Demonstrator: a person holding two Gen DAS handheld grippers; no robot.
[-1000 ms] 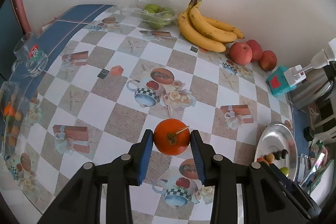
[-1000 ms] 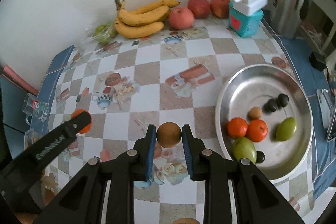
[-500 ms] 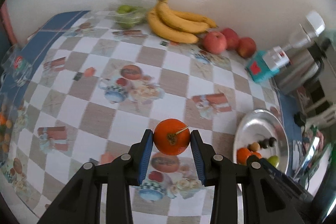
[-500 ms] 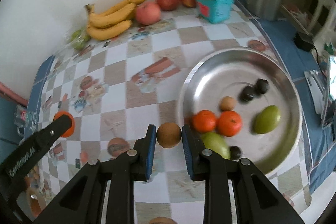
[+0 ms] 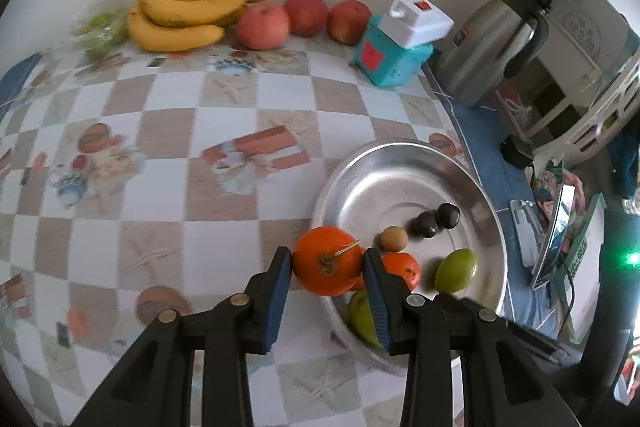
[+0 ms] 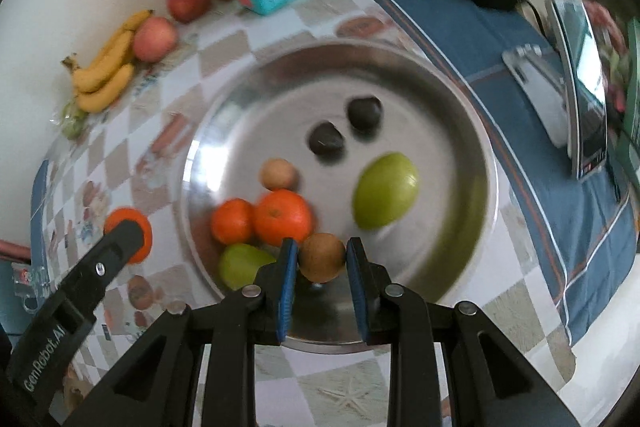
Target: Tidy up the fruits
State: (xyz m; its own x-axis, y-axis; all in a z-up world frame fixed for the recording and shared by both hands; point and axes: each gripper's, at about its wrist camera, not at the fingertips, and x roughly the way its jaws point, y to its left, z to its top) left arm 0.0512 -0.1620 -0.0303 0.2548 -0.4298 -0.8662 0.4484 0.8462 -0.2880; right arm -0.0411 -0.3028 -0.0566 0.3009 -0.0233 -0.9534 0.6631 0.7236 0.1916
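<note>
Seeing blur in our right view: right hand-held gripper clamps a brown round fruit over the steel tray. Left hand-held gripper clamps an orange, stem toward camera, above tray's rim.

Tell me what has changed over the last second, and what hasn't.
Both grippers have carried their fruit across the checked table toward the metal bowl. The left gripper, clamped on an orange, now reaches the bowl's near rim; the right gripper, clamped on a small brown fruit, now hangs over the bowl. Neither grip changed. The fruit in the bowl stayed put.
</note>
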